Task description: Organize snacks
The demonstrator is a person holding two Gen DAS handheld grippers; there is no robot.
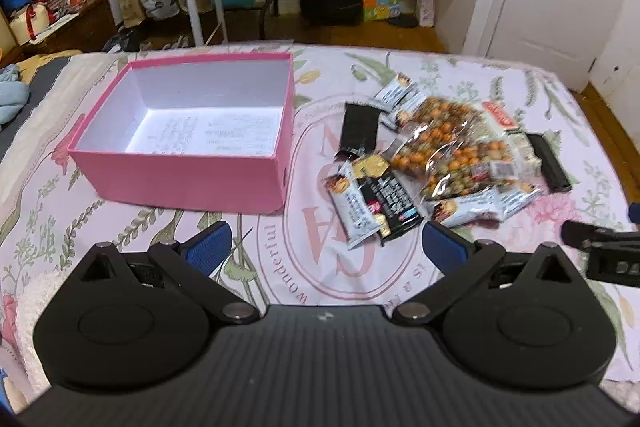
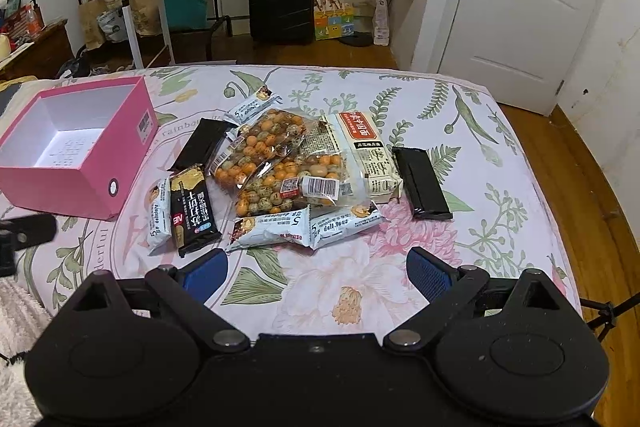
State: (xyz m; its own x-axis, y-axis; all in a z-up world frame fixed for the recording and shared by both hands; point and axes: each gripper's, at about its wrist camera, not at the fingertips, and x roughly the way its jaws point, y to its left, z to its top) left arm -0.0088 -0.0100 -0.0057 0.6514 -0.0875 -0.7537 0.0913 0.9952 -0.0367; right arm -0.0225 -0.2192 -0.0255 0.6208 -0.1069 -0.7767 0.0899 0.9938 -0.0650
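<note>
Two grippers hover over a bed (image 2: 460,131) spread with a floral sheet, both with their blue-padded fingers spread wide and nothing between them. The left gripper (image 1: 326,247) hangs near the bed's front edge, roughly between a pink box (image 1: 180,183) and the snack pile. The right gripper (image 2: 318,273) hangs in front of the pile, over a printed flower.

The box stands open at the left of the bed with only a printed sheet on its white bottom. The snacks lie in a loose heap to its right, apart from the box. A clear bag of orange and green coated nuts (image 2: 276,163) sits in the middle, overlapping a white noodle pack (image 2: 368,151) with a red label. One black bar (image 2: 422,183) lies just right of the noodle pack, and another black bar (image 2: 202,143) lies at the pile's left, nearer the box. A black cracker pack (image 2: 194,213) with gold print lies at the front left, a pale blue sachet (image 2: 158,215) touching its left side. Two more sachets (image 2: 272,231) lie along the front, and one lies at the back.
</note>
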